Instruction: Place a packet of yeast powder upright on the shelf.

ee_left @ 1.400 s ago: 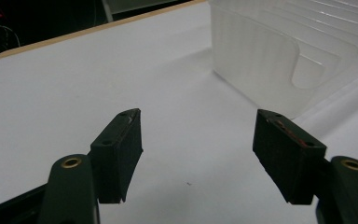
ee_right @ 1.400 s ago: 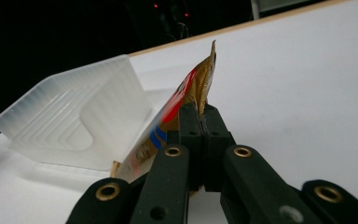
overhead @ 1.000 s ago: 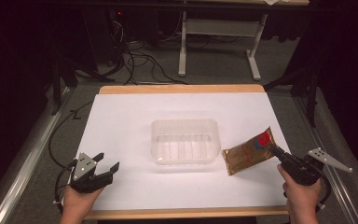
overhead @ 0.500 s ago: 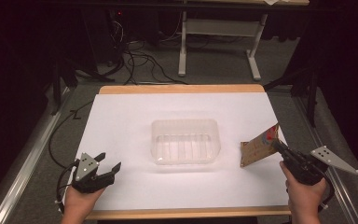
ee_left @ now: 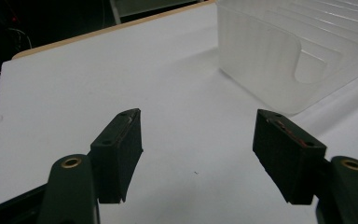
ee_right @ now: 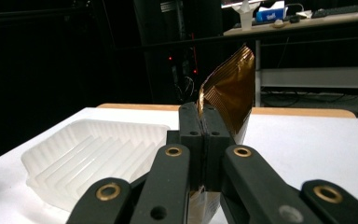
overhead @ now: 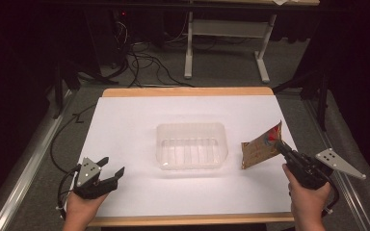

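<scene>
Pouch [overhead: 261, 150] pinched at its edge in right gripper [overhead: 280, 146], jaws clenched on it, lifted off tabletop [overhead: 125, 120] just right of tray [overhead: 191, 145]. Likely mid-carry; next, swing over tray and let go. Left gripper [overhead: 110, 169] resting low, jaws spread, empty. Pouch print too blurred to read.

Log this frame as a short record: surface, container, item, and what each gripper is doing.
surface: white table top with a wooden edge
container: clear plastic tray, mid-table, nothing visible inside
item: gold foil snack pouch, right of the tray, its upper corner lifted
left gripper: open, near the front left of the table, holding nothing
right gripper: shut on the pouch's edge
</scene>
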Motion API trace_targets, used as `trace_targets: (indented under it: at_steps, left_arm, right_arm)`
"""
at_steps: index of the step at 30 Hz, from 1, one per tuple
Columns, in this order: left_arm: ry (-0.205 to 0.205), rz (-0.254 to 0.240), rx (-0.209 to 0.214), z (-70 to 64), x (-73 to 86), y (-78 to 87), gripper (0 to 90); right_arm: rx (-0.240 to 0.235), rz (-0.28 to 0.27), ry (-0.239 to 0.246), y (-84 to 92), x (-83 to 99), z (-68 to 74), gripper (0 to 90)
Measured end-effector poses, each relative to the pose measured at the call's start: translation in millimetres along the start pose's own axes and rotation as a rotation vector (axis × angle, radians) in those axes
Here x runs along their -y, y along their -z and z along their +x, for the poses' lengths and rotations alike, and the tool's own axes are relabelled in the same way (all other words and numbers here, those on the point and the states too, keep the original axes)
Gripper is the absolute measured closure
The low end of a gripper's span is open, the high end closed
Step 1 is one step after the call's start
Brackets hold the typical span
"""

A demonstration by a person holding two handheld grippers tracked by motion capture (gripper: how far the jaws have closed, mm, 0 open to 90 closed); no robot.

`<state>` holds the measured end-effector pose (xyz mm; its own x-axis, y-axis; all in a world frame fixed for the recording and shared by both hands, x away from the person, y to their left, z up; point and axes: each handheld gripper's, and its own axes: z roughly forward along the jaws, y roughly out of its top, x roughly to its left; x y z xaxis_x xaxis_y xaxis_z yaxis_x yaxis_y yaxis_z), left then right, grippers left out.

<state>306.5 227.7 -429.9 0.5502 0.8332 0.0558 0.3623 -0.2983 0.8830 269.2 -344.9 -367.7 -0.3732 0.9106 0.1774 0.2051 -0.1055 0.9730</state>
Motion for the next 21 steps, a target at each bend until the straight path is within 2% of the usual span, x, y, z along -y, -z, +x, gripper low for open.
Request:
trace_targets:
  at_steps: [14, 21]
  left_arm:
    - [0.007, -0.003, 0.002, 2.1, -0.4, 0.5, 33.2]
    - [0.009, -0.007, 0.0, 2.4, -0.4, 0.8, 33.2]
  right_arm:
    - [-0.022, -0.033, 0.015, -13.9, -12.1, 14.7, 90.0]
    - [-0.033, -0.058, 0.027, -22.3, -20.6, 27.1, 90.0]
